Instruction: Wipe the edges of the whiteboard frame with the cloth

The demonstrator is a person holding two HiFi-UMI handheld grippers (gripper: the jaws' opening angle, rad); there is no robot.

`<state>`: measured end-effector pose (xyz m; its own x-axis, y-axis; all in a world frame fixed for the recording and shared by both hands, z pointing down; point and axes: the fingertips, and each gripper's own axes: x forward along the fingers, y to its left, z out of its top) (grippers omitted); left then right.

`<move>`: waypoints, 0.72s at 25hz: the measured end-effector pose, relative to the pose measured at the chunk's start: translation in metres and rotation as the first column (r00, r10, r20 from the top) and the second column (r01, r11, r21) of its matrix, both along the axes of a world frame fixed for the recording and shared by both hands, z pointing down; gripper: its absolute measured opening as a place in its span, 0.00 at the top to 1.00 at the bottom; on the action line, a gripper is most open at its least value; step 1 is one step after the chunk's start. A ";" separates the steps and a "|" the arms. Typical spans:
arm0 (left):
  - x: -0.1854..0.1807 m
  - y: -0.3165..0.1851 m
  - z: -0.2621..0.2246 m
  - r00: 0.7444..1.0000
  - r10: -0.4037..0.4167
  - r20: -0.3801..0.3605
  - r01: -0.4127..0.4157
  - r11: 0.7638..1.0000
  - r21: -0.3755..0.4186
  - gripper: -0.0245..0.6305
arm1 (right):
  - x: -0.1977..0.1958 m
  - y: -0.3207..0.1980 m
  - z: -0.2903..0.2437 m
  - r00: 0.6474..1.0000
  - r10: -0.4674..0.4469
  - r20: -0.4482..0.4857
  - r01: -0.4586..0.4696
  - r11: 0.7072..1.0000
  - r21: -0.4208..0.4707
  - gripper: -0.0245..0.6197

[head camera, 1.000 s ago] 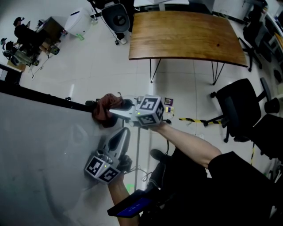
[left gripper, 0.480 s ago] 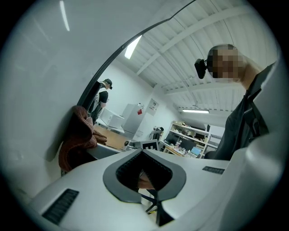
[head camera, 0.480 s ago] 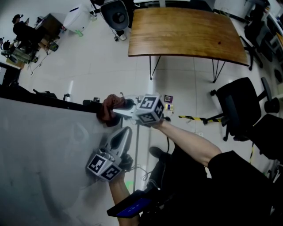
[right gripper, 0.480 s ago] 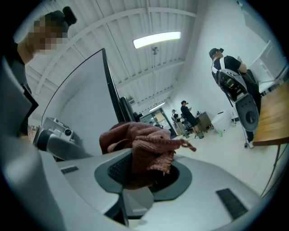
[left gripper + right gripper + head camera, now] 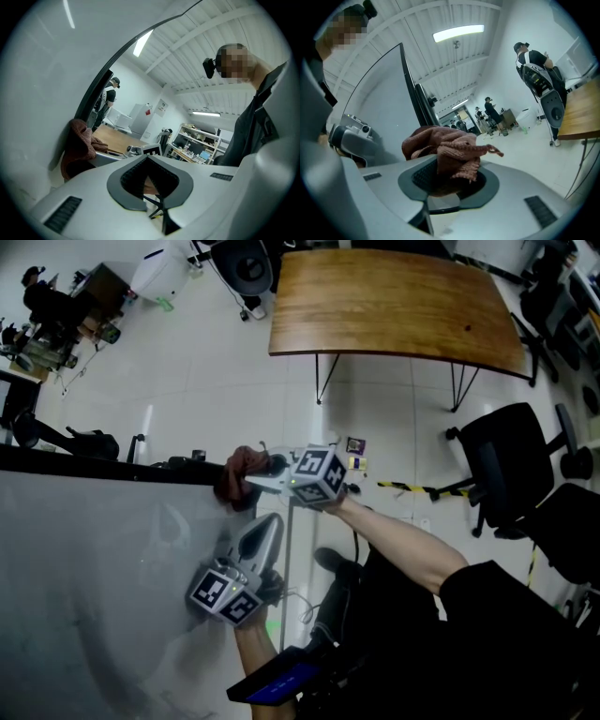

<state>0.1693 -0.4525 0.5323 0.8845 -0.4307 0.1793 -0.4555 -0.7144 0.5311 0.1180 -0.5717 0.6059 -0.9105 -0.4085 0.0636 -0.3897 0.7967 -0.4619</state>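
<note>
The whiteboard (image 5: 94, 559) fills the lower left of the head view, and its black frame (image 5: 112, 472) runs along the top edge. A reddish-brown cloth (image 5: 241, 470) sits bunched at the frame's right end, at the corner. My right gripper (image 5: 255, 482) is shut on the cloth (image 5: 445, 150) and presses it against the frame (image 5: 410, 89). Just below, my left gripper (image 5: 265, 526) lies by the board's right edge, jaws shut with nothing between them. In the left gripper view the cloth (image 5: 79, 140) hangs against the frame (image 5: 93, 96) ahead of that gripper (image 5: 147, 159).
A wooden table (image 5: 394, 306) on thin black legs stands beyond the board. A black office chair (image 5: 511, 465) is at the right. A device with a blue screen (image 5: 281, 679) is near my body. Benches with people stand at the far left (image 5: 47, 315).
The right gripper and the cloth have shifted slightly right along the black frame toward the corner. The left gripper has barely moved.
</note>
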 end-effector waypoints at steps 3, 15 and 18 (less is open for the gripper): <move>0.003 -0.001 0.007 1.000 -0.001 0.008 0.001 1.000 -0.012 0.98 | 0.001 0.001 0.013 1.000 -0.013 -0.025 0.013 1.000 -0.012 0.77; 0.010 0.000 0.042 0.999 -0.030 0.023 0.032 0.995 -0.096 0.98 | 0.003 -0.001 0.065 0.996 -0.053 -0.074 0.047 0.995 -0.088 0.76; 0.011 -0.002 0.048 0.999 -0.047 0.015 0.048 0.993 -0.110 0.98 | 0.004 -0.002 0.074 0.994 -0.061 -0.087 0.052 0.994 -0.100 0.76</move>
<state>0.1804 -0.4546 0.5807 0.8608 -0.4494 0.2389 -0.4949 -0.6293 0.5992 0.1224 -0.5735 0.6798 -0.9207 -0.3444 0.1836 -0.3890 0.7713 -0.5037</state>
